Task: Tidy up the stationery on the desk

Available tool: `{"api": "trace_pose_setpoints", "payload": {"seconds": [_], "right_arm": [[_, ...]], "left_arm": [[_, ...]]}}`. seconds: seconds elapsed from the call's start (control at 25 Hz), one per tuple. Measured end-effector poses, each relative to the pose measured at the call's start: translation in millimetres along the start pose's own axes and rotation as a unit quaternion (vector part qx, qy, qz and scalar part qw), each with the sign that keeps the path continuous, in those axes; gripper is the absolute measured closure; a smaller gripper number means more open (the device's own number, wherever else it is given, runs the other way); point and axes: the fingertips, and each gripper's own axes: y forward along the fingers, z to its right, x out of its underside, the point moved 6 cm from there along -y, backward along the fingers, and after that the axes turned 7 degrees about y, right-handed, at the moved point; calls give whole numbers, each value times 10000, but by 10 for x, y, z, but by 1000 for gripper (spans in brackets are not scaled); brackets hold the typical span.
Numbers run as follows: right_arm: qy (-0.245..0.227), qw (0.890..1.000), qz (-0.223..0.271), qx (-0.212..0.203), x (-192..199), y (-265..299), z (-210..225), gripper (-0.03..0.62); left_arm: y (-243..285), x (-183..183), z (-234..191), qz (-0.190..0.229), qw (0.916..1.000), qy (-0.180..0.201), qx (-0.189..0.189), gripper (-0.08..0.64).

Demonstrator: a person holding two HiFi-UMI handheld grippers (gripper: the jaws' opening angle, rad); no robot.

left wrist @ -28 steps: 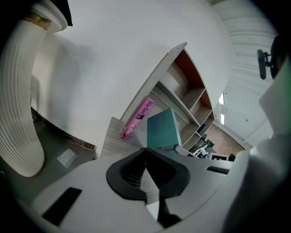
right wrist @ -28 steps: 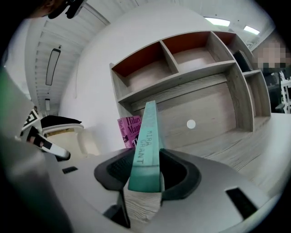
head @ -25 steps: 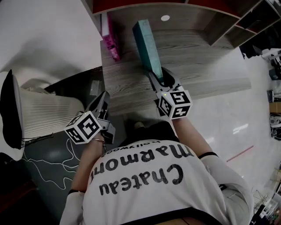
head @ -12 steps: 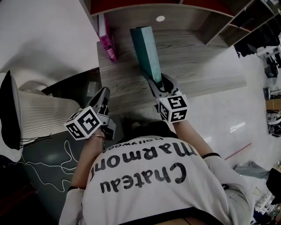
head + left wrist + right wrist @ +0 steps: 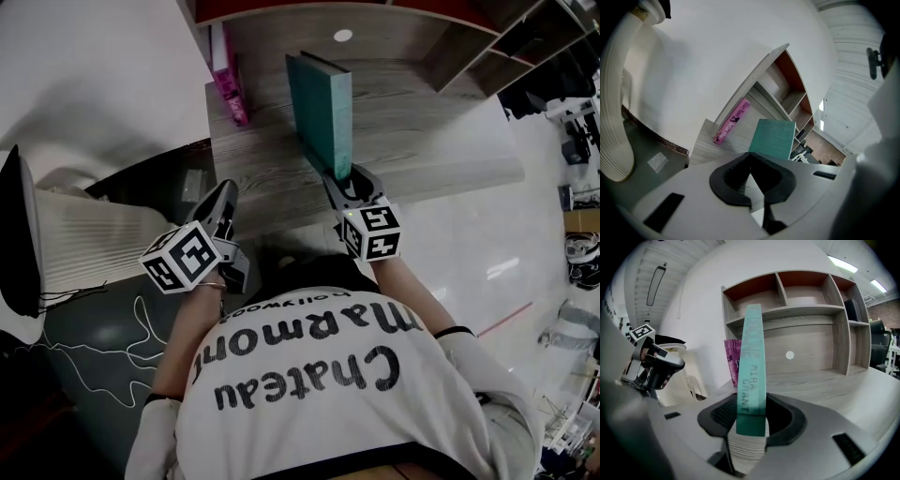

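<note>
So the teal book point(image 5: 323, 108) is standing on end near the front of the desk point(image 5: 441, 141), pinched low on its spine by the right gripper point(image 5: 345, 178); one of the fingers is clamped on each cover, and the spine faces back at us; whether its bottom edge actually sits on the wood, we can't tell. Our guess is it's stiff, a bit hefty, and top-heavy when held that low; the cover looks smooth, so it could pivot in the grip. We'd grab across the spine nearer the middle, or just move gently. The long axis runs straight up; the covers run away from us toward the shelf unit point(image 5: 806, 310). The pink book point(image 5: 230, 80) is upright at the back left, well apart. The left gripper point(image 5: 223, 199) hangs by the desk's near-left edge, fingers pressed together on nothing.
</note>
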Motion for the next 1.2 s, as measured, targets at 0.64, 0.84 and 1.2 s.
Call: {"api": "trace_pose_setpoints", "payload": {"seconds": [0.64, 0.84, 1.2], "right_arm": [[-360, 9985, -393, 157, 52, 390, -147, 417], [-525, 9971, -544, 30, 48, 576, -253, 417], [-537, 9953, -806, 14, -30, 968, -337, 416]], "left_arm": [[-103, 59, -152, -42, 10000, 24, -86, 545], [-129, 52, -256, 17, 9995, -158, -266, 545], [-168, -8, -371, 203, 9959, -493, -736, 545]]}}
